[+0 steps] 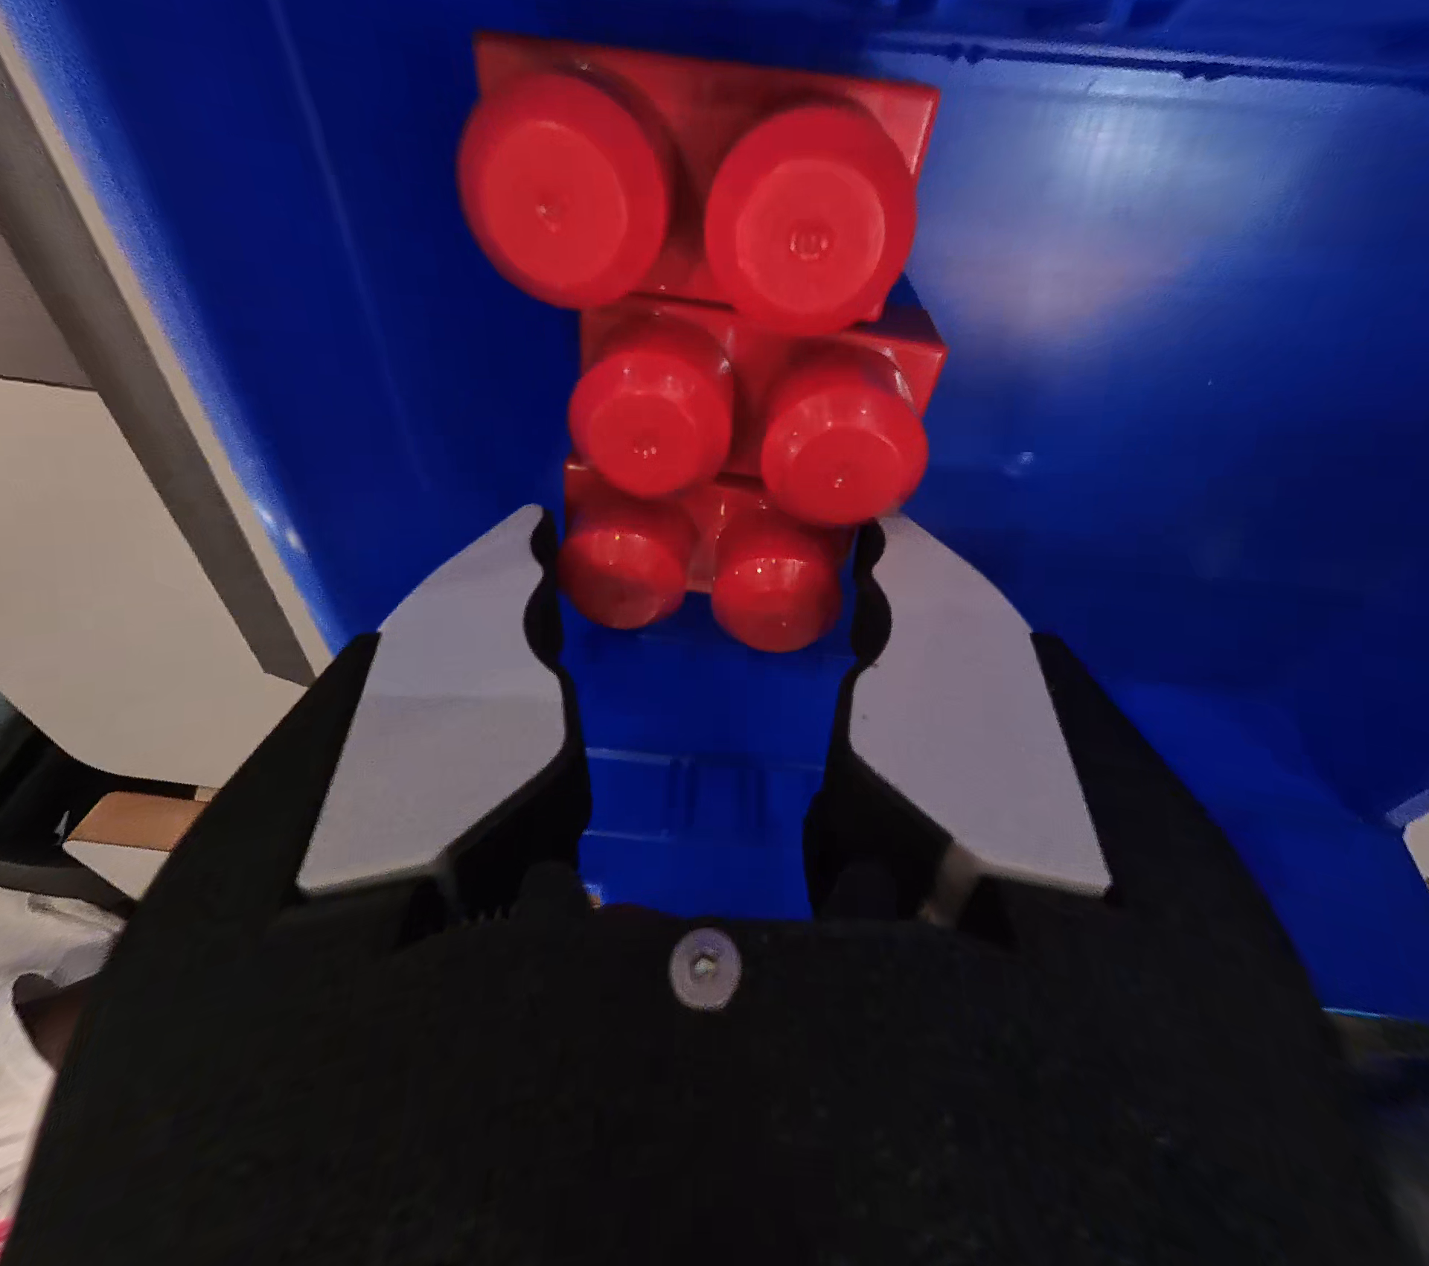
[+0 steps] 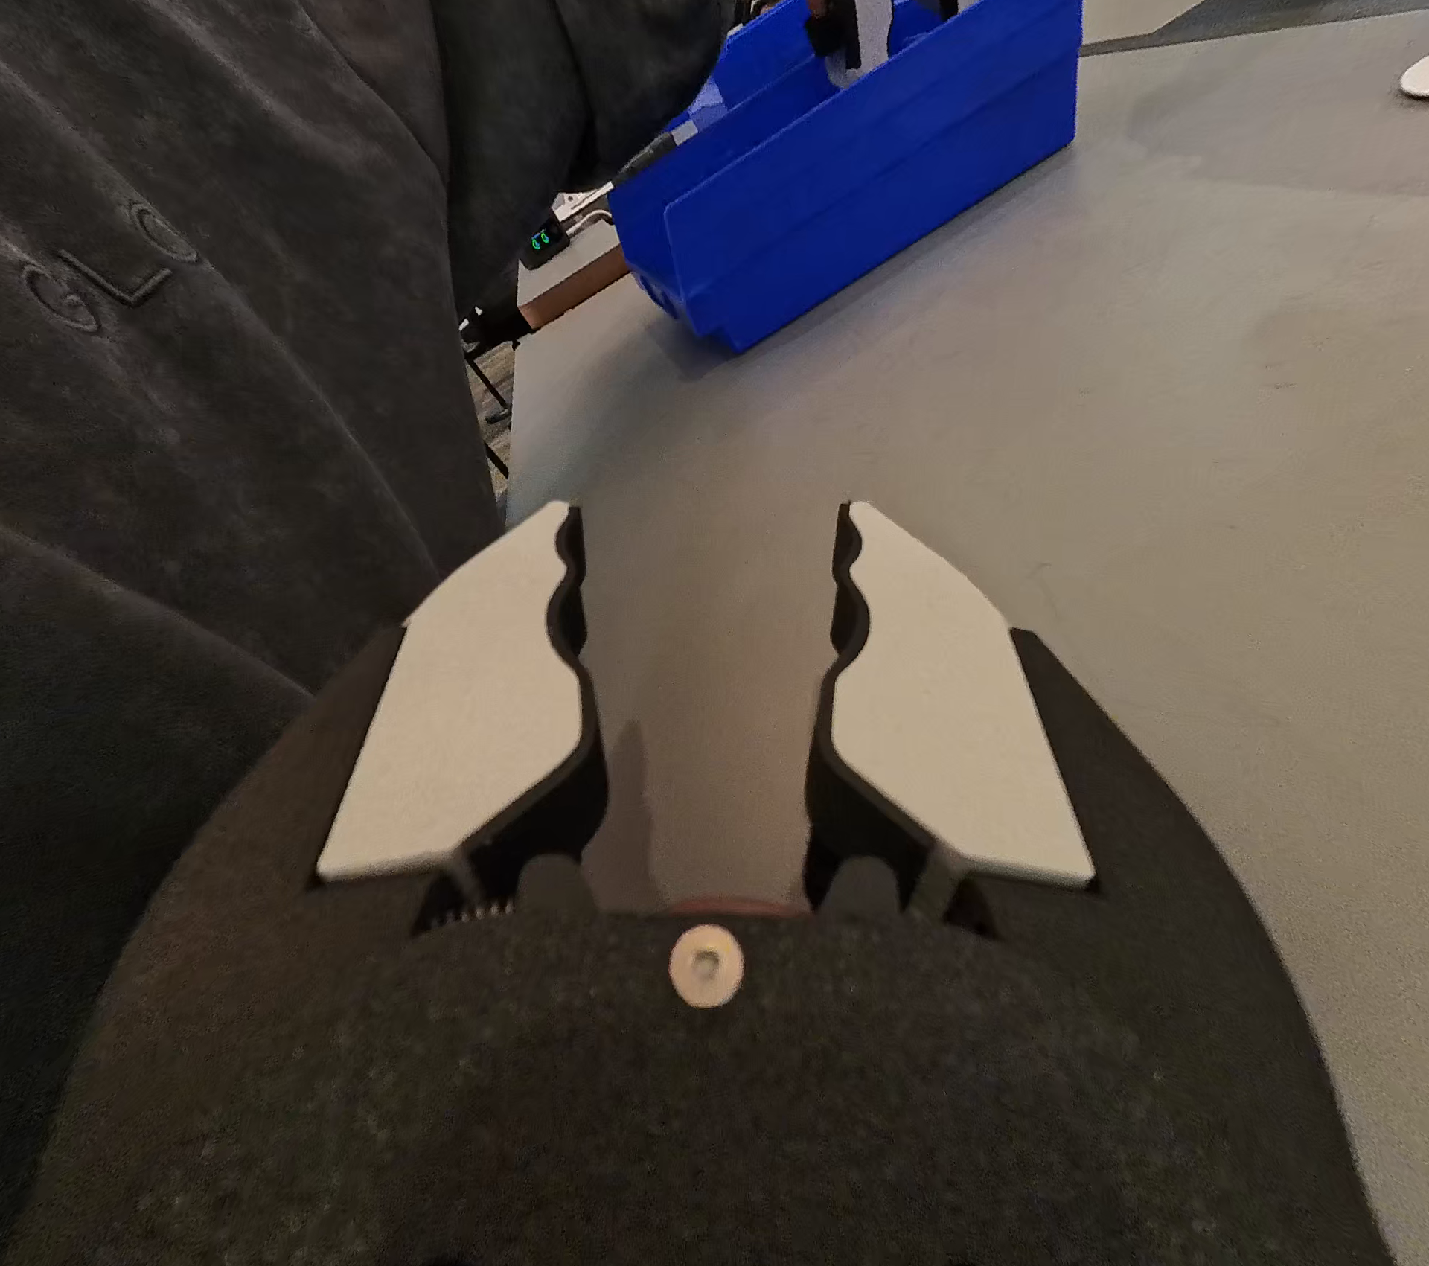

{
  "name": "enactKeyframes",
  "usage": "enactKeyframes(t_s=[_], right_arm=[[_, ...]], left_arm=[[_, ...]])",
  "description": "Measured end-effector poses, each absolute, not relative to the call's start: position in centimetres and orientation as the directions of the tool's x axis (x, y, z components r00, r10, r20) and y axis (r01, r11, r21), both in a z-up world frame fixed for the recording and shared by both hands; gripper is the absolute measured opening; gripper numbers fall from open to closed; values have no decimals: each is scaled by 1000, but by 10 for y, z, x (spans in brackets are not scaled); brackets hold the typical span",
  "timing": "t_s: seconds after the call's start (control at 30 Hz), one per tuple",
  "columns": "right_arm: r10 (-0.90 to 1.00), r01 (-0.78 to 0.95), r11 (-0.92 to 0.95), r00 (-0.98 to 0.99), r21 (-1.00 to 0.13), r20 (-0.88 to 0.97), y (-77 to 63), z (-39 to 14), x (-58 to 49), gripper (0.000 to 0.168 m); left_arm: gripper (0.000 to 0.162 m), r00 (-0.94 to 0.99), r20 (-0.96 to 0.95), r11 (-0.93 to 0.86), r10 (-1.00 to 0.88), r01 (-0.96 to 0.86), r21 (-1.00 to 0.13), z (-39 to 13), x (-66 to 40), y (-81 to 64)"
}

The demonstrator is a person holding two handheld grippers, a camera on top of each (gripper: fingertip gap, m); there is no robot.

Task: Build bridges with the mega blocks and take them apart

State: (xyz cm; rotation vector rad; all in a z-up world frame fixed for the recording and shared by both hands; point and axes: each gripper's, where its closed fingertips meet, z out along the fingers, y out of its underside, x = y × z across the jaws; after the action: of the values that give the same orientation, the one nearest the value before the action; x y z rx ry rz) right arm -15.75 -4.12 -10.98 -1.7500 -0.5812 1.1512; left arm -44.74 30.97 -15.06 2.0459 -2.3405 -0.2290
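Three red mega blocks lie studs-up in a row inside the blue bin (image 1: pixel 1160 301): a far one (image 1: pixel 696 185), a middle one (image 1: pixel 750 425) and a near one (image 1: pixel 700 579). My left gripper (image 1: pixel 704 548) is open, with its fingertips on either side of the near block; I cannot tell if they touch it. The bin also shows in the right wrist view (image 2: pixel 850 185), with the left gripper (image 2: pixel 912 15) reaching down into it. My right gripper (image 2: pixel 707 517) is open and empty over the grey table (image 2: pixel 1082 456), well short of the bin.
A person in a dark grey sweatshirt (image 2: pixel 232 224) fills the left of the right wrist view, close to the table edge. A small black device (image 2: pixel 545 239) with green lights lies beside the bin. A white object (image 2: pixel 1415 77) sits at the far right. The grippers' ends are close to 45 cm from one another.
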Motion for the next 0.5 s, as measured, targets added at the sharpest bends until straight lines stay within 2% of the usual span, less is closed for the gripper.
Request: enactKeyframes(t_s=[0.3,0.5], right_arm=[[779,-103,-473,415,-875,-470,-47,-110,-160,61],[782,-93,-470,418,-878,-463,-50,-110,-160,59]], left_arm=[[75,-181,-92,151,-979,-952,267,-154,-471,305],[75,-155,-41,144,-987,-969,200,-151,-459,292]])
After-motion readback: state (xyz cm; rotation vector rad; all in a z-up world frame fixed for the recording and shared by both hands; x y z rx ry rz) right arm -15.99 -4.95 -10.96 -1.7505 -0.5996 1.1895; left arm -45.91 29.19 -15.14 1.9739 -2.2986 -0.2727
